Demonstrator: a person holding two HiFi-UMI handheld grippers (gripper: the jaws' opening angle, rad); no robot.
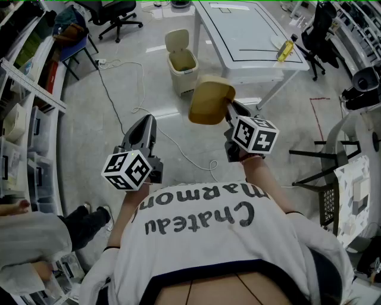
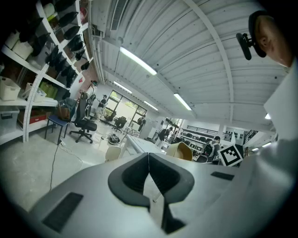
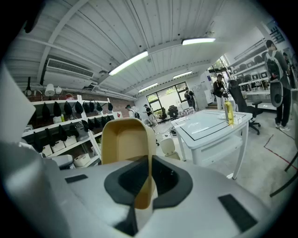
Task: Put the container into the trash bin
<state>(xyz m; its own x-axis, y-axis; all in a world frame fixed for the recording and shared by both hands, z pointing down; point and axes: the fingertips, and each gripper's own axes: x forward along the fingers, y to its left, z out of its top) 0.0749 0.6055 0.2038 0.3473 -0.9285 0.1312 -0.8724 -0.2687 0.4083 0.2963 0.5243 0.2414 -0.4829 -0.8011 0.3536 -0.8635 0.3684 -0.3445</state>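
A tan paper container (image 1: 209, 101) hangs in the air, pinched by its rim in my right gripper (image 1: 228, 116), which is shut on it. In the right gripper view the container (image 3: 125, 142) stands up between the jaws with its hollow side facing the camera. The beige trash bin (image 1: 181, 64) stands on the floor ahead with its lid up, beside the white table; it shows small in the right gripper view as the bin (image 3: 167, 147). My left gripper (image 1: 141, 132) is held lower left, shut and empty; its jaws (image 2: 149, 160) meet with nothing between them.
A white table (image 1: 250, 44) with a yellow bottle (image 1: 284, 50) stands right of the bin. A black cable (image 1: 113, 101) trails across the floor. Shelving (image 1: 24, 107) lines the left side, office chairs (image 1: 116, 15) stand at the back, and another person (image 1: 36, 238) is at lower left.
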